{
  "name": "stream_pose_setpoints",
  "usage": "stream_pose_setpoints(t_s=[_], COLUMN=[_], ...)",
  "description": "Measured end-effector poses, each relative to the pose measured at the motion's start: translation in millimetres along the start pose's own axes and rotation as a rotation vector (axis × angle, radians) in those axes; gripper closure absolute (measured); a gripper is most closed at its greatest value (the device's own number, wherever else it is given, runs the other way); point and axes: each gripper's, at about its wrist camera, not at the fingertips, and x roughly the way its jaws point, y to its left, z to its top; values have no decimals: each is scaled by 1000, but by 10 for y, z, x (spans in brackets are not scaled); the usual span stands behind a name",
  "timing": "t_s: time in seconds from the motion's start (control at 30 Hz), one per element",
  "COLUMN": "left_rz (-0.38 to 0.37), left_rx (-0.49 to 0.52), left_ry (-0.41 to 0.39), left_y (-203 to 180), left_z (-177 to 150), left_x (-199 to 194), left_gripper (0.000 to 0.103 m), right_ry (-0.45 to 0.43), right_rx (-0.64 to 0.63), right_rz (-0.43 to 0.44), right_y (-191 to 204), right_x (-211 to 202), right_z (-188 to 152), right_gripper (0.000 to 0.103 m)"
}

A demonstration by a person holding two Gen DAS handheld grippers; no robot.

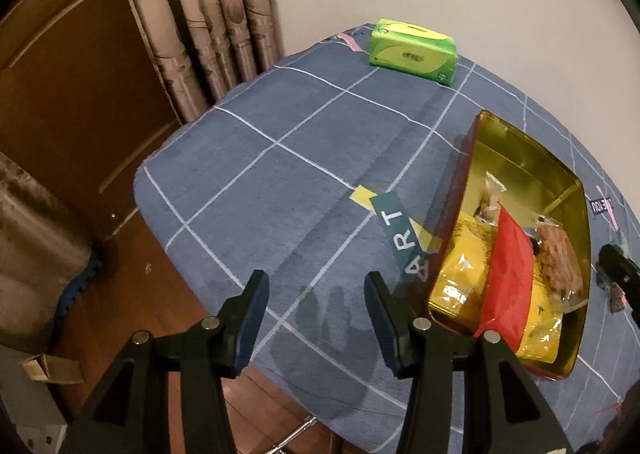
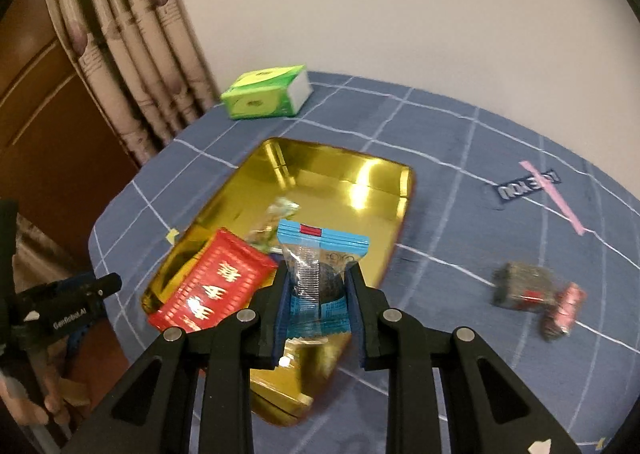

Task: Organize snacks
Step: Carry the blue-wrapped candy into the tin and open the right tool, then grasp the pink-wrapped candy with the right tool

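Looking through the left wrist camera first, I see my left gripper (image 1: pixel 316 294) with its fingers spread apart and nothing between them, hanging over the near edge of a blue checked tablecloth (image 1: pixel 280 141). Just to its right sits a gold tin (image 1: pixel 520 149) with a red outer wall, its far half bare. Inside the near half I make out a red packet (image 1: pixel 508 274) lying between yellow packets (image 1: pixel 464 266), and a clear bag of brown snacks (image 1: pixel 560 254) beside the right wall. A green tissue pack (image 1: pixel 414 51) rests near the far edge of the cloth, well apart from the tin. The tip of my right gripper (image 1: pixel 618 266) pokes in at the right edge; from this angle I cannot tell how it stands. A curtain (image 1: pixel 208 13) and a wooden door (image 1: pixel 72 73) fill the left side.

Switching to the right wrist camera, my right gripper (image 2: pixel 318 286) is clamped on a blue-edged snack packet (image 2: pixel 322 254) with a dark round treat showing through its clear middle. I hold it upright above the near part of the gold tin (image 2: pixel 340 173). The red packet (image 2: pixel 216 282) lies in the tin to the left. Two small wrapped sweets (image 2: pixel 536 294), blurred, lie on the cloth well to the right. The green tissue pack (image 2: pixel 266 97) sits beyond the tin, and my left gripper (image 2: pixel 80 290) shows at the left edge.
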Motion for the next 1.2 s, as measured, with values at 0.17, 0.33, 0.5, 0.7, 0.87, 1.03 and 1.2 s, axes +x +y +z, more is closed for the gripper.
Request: stream_pose_setpoints(t_s=[0.17, 0.33, 0.5, 0.7, 0.87, 1.03, 1.2], left_rz=[5, 5, 2, 0, 0, -3, -6], left_rx=[2, -2, 2, 13, 13, 17, 13], left_ry=[12, 23, 22, 25, 25, 24, 30], left_y=[4, 5, -10, -34, -38, -37, -24], left_z=[1, 6, -1, -12, -13, -14, -13], left_x=[17, 51, 53, 54, 55, 61, 72], left_gripper=[52, 52, 52, 52, 52, 52, 52], right_ry=[42, 55, 63, 75, 68, 31, -24], right_rx=[-10, -24, -34, -42, -43, -39, -10], right_rz=[33, 30, 21, 20, 27, 23, -4], right_y=[121, 221, 280, 329, 330, 286, 51], right_x=[192, 328, 401, 463, 425, 281, -9], right_z=[40, 87, 101, 79, 59, 64, 26], right_gripper=[80, 79, 78, 77, 70, 61, 61])
